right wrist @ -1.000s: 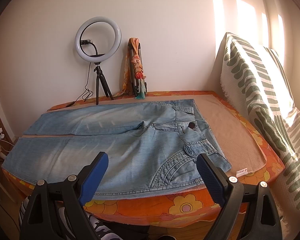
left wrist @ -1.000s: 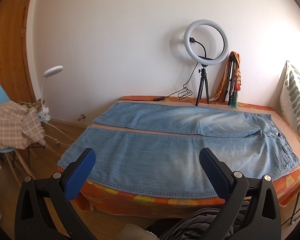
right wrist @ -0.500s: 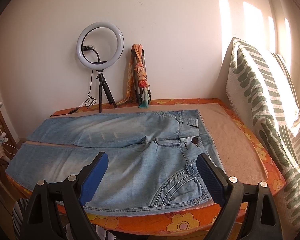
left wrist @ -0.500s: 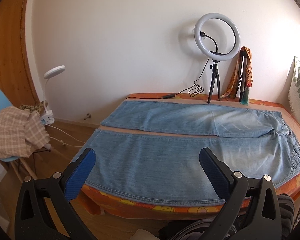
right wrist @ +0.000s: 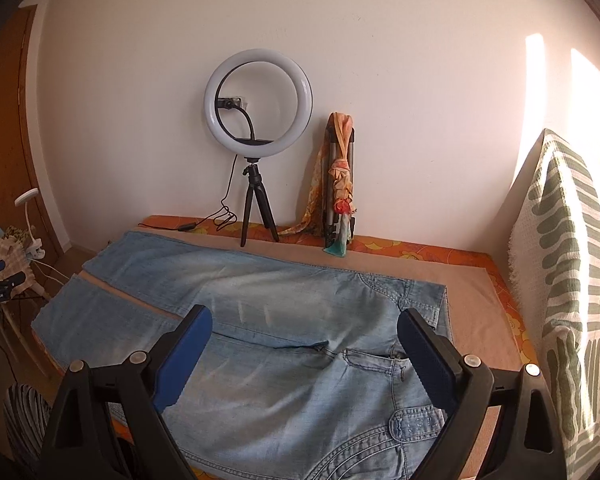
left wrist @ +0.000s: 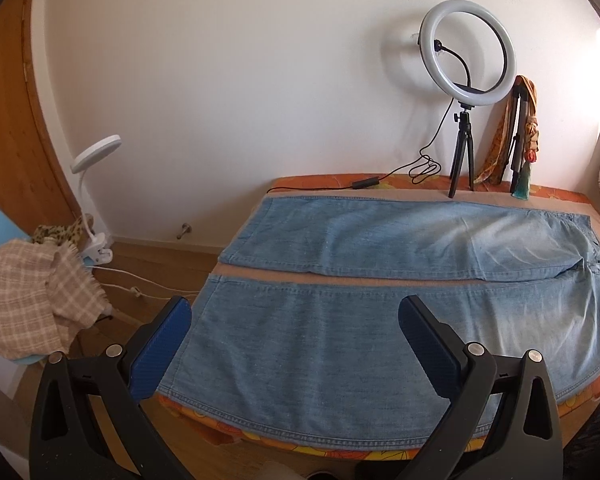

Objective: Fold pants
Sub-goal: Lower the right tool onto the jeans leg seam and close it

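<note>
Light blue jeans [left wrist: 340, 340] lie flat and spread on the bed, legs to the left, waist to the right. In the left wrist view my left gripper [left wrist: 296, 312] is open and empty, above the near leg close to its hem. In the right wrist view the jeans [right wrist: 284, 380] show their waist, fly and back pocket. My right gripper [right wrist: 304, 320] is open and empty, above the crotch and waist area. Neither gripper touches the cloth.
A ring light on a tripod [left wrist: 466, 80] and a folded tripod with a scarf [right wrist: 340, 184] stand at the bed's far edge by the wall. A green-patterned pillow [right wrist: 568, 280] leans at the right. A chair with a checked cloth [left wrist: 28, 304] and a clip lamp [left wrist: 94, 200] are at the left.
Both grippers have moved forward, closer over the jeans. The left one has shifted toward the leg hems and the right one over the waist. Both stay open.
</note>
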A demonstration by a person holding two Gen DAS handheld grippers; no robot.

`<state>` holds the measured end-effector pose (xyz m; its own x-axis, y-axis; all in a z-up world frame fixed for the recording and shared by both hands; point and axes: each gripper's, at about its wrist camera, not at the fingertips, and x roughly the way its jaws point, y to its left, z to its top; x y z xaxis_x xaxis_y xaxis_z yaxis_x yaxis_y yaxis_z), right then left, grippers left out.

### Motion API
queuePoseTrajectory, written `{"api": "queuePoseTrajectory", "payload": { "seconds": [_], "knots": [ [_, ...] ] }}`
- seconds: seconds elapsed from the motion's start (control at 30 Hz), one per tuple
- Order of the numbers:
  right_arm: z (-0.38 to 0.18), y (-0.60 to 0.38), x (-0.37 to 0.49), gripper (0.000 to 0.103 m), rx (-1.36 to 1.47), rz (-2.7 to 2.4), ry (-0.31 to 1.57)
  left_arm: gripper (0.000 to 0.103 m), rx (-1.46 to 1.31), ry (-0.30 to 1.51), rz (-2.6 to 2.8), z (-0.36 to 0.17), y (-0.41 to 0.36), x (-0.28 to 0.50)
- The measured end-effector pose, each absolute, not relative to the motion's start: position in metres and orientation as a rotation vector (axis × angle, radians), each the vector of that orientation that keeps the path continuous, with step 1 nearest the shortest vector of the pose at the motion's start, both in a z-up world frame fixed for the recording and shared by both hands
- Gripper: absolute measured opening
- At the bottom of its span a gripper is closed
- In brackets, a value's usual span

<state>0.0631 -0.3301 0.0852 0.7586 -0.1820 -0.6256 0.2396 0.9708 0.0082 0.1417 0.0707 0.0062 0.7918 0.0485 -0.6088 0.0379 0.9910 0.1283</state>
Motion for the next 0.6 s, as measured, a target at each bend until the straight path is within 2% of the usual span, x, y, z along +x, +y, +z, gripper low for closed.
{"api": "queuePoseTrajectory", "payload": {
  "seconds": [0.13, 0.27, 0.33, 0.6],
  "knots": [
    [0.083, -0.342, 0.109, 0.099, 0.082, -0.198, 0.672, 0.101, 0.141, 0.691, 0.008, 0.002, 0.078, 0.17],
    [0.064, -0.354, 0.163, 0.099, 0.125, -0.116, 0.72, 0.092, 0.118, 0.721, -0.033, -0.003, 0.085, 0.202],
    [0.049, -0.358, 0.194, 0.099, 0.133, -0.104, 0.754, 0.092, 0.11, 0.731, -0.06, -0.005, 0.086, 0.219],
    [-0.026, -0.364, 0.303, 0.085, 0.176, 0.038, 0.888, 0.091, 0.108, 0.801, -0.109, -0.024, 0.072, 0.302]
  ]
}}
